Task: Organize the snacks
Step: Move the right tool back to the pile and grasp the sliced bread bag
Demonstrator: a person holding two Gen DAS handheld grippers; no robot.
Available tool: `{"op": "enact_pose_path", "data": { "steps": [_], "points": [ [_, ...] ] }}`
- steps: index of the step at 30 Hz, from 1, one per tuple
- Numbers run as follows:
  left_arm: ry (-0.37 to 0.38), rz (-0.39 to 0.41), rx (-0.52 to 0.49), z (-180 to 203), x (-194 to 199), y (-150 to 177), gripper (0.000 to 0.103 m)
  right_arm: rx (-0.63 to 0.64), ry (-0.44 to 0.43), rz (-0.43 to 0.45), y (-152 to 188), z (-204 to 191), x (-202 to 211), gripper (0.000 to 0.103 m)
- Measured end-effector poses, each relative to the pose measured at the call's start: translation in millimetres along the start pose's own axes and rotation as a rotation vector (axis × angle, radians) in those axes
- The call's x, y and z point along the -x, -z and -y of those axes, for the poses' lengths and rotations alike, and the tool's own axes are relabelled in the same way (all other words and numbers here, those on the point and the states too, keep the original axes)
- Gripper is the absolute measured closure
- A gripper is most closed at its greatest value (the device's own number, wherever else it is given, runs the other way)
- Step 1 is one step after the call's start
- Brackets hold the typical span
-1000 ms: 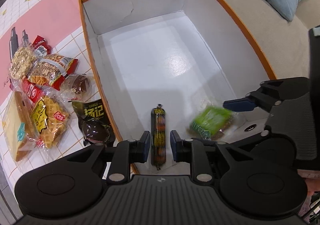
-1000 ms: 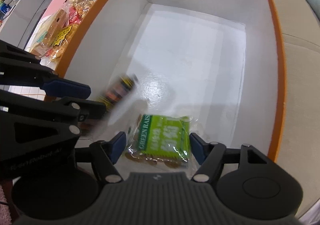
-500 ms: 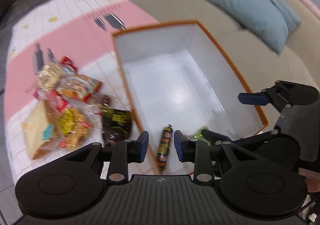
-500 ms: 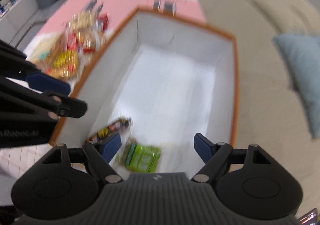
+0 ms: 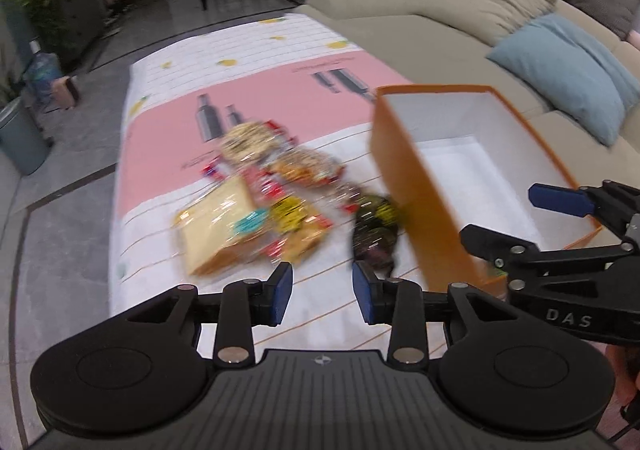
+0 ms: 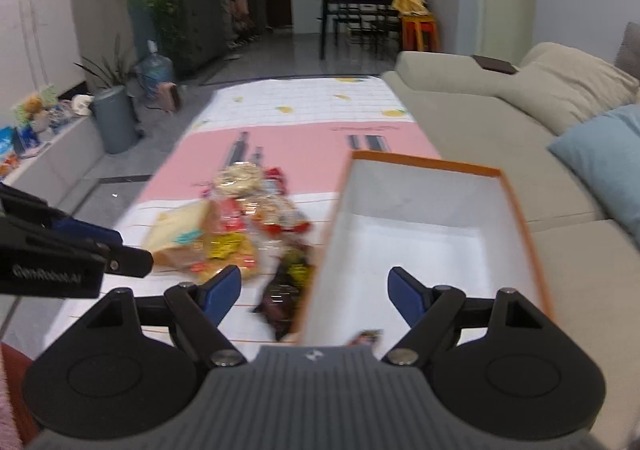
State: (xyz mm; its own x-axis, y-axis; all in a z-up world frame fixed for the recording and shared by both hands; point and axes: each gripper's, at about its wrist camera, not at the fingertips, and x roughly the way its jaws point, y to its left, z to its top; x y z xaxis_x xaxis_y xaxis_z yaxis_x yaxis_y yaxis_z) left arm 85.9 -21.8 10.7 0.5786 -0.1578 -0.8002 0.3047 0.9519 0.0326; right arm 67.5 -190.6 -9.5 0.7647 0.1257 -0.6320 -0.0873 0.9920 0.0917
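An orange box (image 5: 404, 186) with a white inside stands on the table beside the sofa. Left of the box (image 6: 424, 162) lies a blurred pile of snack packets (image 5: 260, 202), with a dark packet (image 5: 376, 230) closest to the box wall. My left gripper (image 5: 322, 290) hovers above the tablecloth in front of the pile; its jaws are opening with nothing between them. My right gripper (image 6: 314, 286) stands wide open and bare above the box's near left wall. The tip of a sausage stick (image 6: 366, 336) shows inside the box. The pile (image 6: 232, 226) and dark packet (image 6: 286, 290) appear in the right wrist view too.
A pink and white tablecloth (image 5: 260, 98) covers the table. A beige sofa (image 5: 440, 22) with a blue cushion (image 5: 568, 70) runs along the right. Beyond lie grey floor, a bin (image 6: 114, 118) and a dining table (image 6: 352, 2).
Both grippers have let go, lifted and drawn back out of the box, leaving the sausage stick and green packet inside. The left one has swung left toward the snack pile.
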Motion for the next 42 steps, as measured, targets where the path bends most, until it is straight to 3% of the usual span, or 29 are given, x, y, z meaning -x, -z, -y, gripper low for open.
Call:
{"op": "enact_pose_path", "data": {
  "steps": [8,14,23,28,31,42],
  "points": [
    [-0.089,0.014,-0.056,-36,-13,27,0.061,0.126,-0.037,-0.03,17,-59,-32,0.024],
    [-0.113,0.035,-0.145,-54,-40,29,0.061,0.167,-0.058,-0.046,8,-75,-63,0.024],
    [-0.136,-0.027,-0.258,-71,-95,29,0.061,0.186,-0.124,-0.116,-3,-93,-120,0.033],
    [-0.131,-0.057,-0.219,-94,-115,26,0.061,0.147,-0.167,-0.143,-14,-102,-154,0.033],
    [-0.134,-0.077,-0.203,-103,-124,23,0.07,0.114,-0.184,-0.149,-23,-105,-175,0.033],
    [-0.062,-0.154,-0.149,-114,-143,16,0.071,0.027,-0.253,-0.235,-38,-109,-250,0.033]
  ]
}}
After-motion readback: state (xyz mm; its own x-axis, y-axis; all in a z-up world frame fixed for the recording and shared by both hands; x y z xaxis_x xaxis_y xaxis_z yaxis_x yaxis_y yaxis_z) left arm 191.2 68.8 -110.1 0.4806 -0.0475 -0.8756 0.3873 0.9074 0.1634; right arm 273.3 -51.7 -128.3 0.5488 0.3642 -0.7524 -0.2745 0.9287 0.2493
